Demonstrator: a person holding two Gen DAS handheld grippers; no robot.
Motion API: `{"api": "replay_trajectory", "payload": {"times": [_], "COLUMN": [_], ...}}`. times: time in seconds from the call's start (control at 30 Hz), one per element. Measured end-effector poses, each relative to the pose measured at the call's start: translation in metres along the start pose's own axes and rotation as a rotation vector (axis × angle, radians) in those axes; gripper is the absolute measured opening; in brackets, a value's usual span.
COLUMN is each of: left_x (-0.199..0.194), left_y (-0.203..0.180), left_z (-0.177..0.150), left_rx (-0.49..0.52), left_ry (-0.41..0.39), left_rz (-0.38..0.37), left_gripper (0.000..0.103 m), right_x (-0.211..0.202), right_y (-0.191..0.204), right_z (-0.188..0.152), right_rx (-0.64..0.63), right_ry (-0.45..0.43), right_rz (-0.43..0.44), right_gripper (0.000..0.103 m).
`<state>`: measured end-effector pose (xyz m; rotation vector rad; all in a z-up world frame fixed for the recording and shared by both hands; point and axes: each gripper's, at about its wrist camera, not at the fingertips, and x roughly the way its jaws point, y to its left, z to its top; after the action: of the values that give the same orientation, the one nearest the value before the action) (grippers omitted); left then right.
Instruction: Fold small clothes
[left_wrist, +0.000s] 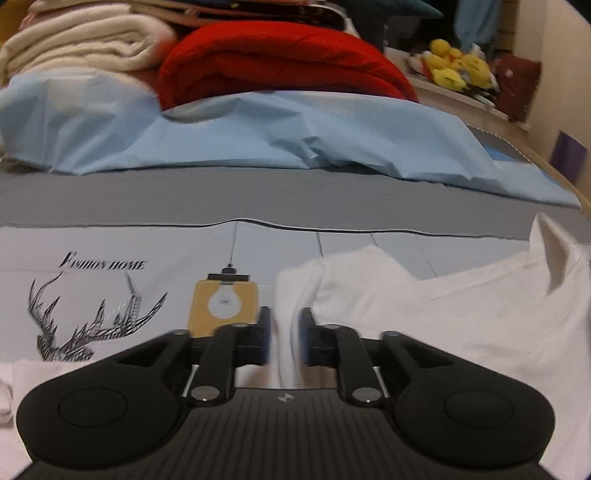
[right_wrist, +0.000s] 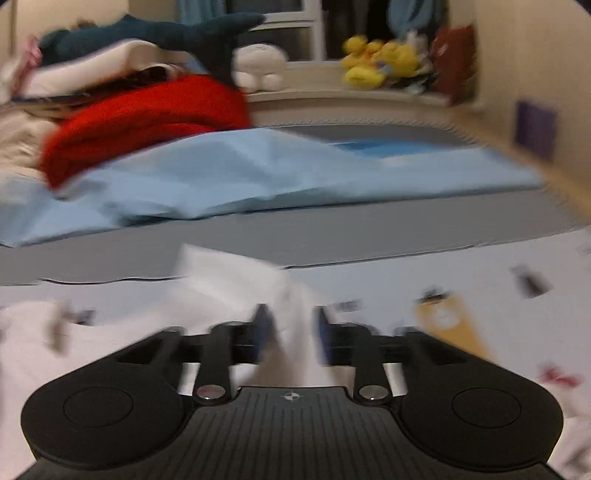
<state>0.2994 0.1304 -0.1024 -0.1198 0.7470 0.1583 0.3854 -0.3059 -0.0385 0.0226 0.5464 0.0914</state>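
Where the left claw (left_wrist: 284, 338) reaches forward, a ridge of the white garment (left_wrist: 424, 314) stands between its blue pads, though whether they pinch it cannot be told. The right claw (right_wrist: 291, 334) likewise straddles a raised white fold, blurred, grip unclear. The garment lies on the printed sheet (left_wrist: 110, 288) of the bed; beyond lie a light blue cloth (left_wrist: 258, 136) and a red blanket (left_wrist: 280, 62).

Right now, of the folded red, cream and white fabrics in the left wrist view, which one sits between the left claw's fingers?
The white garment: a fold of it runs up between the left claw. The red blanket and cream blanket sit stacked far behind.
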Motion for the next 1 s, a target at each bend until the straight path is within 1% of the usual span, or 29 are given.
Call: {"api": "replay_trajectory", "payload": {"times": [0.03,0.07,0.13,0.17,0.2,0.27,0.33,0.37,0.4,0.43,0.47,0.5,0.53,0.57,0.63,0.7,0.73,0.77,0.8,0.83,0.9,0.93,1.0], "left_x": [-0.003,-0.006,-0.011,-0.012,-0.014,-0.02,-0.023,-0.022,-0.021,-0.026,-0.037,-0.044,-0.051,-0.059,-0.073,-0.091,-0.099,-0.105,-0.113,-0.12,-0.138,-0.146,-0.157], "left_y": [0.002,0.003,0.001,-0.001,-0.003,-0.011,-0.02,-0.024,-0.028,-0.032,-0.036,-0.038,-0.038,-0.036,-0.029,-0.017,-0.01,-0.002,0.007,0.015,0.024,0.027,0.033], "left_z": [0.0,-0.001,-0.005,-0.008,-0.013,-0.025,-0.044,-0.058,-0.071,-0.083,-0.089,-0.093,-0.096,-0.098,-0.106,-0.114,-0.118,-0.12,-0.124,-0.129,-0.136,-0.14,-0.147], "left_rx": [-0.01,-0.009,0.013,0.022,0.038,0.095,0.156,0.193,0.238,0.297,0.349,0.375,0.381,0.38,0.363,0.315,0.266,0.19,0.102,0.041,-0.023,-0.046,-0.087], "left_ry": [0.0,-0.002,0.021,0.04,0.07,0.117,0.202,0.265,0.321,0.322,0.288,0.314,0.336,0.363,0.433,0.493,0.524,0.559,0.59,0.609,0.61,0.606,0.606], "left_rz": [-0.017,-0.03,-0.06,-0.091,-0.138,-0.198,-0.26,-0.273,-0.25,-0.216,-0.189,-0.171,-0.149,-0.122,-0.075,-0.064,-0.079,-0.101,-0.124,-0.137,-0.151,-0.159,-0.179], "left_gripper": [0.029,0.029,0.029,0.029,0.029,0.029,0.03,0.034,0.034,0.035,0.038,0.038,0.039,0.04,0.041,0.042,0.046,0.049,0.05,0.05,0.05,0.05,0.05], "right_x": [-0.003,-0.004,-0.007,-0.013,-0.018,-0.028,-0.044,-0.05,-0.055,-0.059,-0.062,-0.066,-0.07,-0.078,-0.088,-0.108,-0.118,-0.13,-0.141,-0.152,-0.166,-0.173,-0.181], "right_y": [-0.001,-0.005,-0.009,-0.011,-0.01,-0.004,0.003,0.008,0.01,0.011,0.013,0.012,0.007,-0.004,-0.021,-0.033,-0.038,-0.044,-0.048,-0.054,-0.062,-0.064,-0.059], "right_z": [-0.001,-0.003,-0.009,-0.013,-0.018,-0.026,-0.039,-0.049,-0.061,-0.072,-0.086,-0.101,-0.111,-0.113,-0.109,-0.106,-0.106,-0.112,-0.116,-0.121,-0.136,-0.144,-0.157], "right_rx": [-0.002,0.014,0.038,0.027,-0.001,-0.063,-0.115,-0.152,-0.203,-0.263,-0.34,-0.414,-0.441,-0.402,-0.303,-0.24,-0.225,-0.199,-0.169,-0.123,-0.062,-0.051,-0.059], "right_ry": [0.013,0.022,0.062,0.078,0.093,0.133,0.21,0.262,0.312,0.357,0.406,0.444,0.461,0.455,0.499,0.503,0.499,0.505,0.517,0.536,0.571,0.599,0.623], "right_rz": [-0.033,-0.044,-0.017,0.008,0.038,0.122,0.235,0.272,0.274,0.263,0.239,0.193,0.153,0.129,0.099,0.053,0.045,0.061,0.083,0.109,0.128,0.13,0.117], "right_gripper": [0.054,0.053,0.053,0.052,0.052,0.052,0.053,0.053,0.053,0.053,0.053,0.053,0.059,0.063,0.064,0.062,0.062,0.062,0.062,0.062,0.063,0.063,0.063]}}
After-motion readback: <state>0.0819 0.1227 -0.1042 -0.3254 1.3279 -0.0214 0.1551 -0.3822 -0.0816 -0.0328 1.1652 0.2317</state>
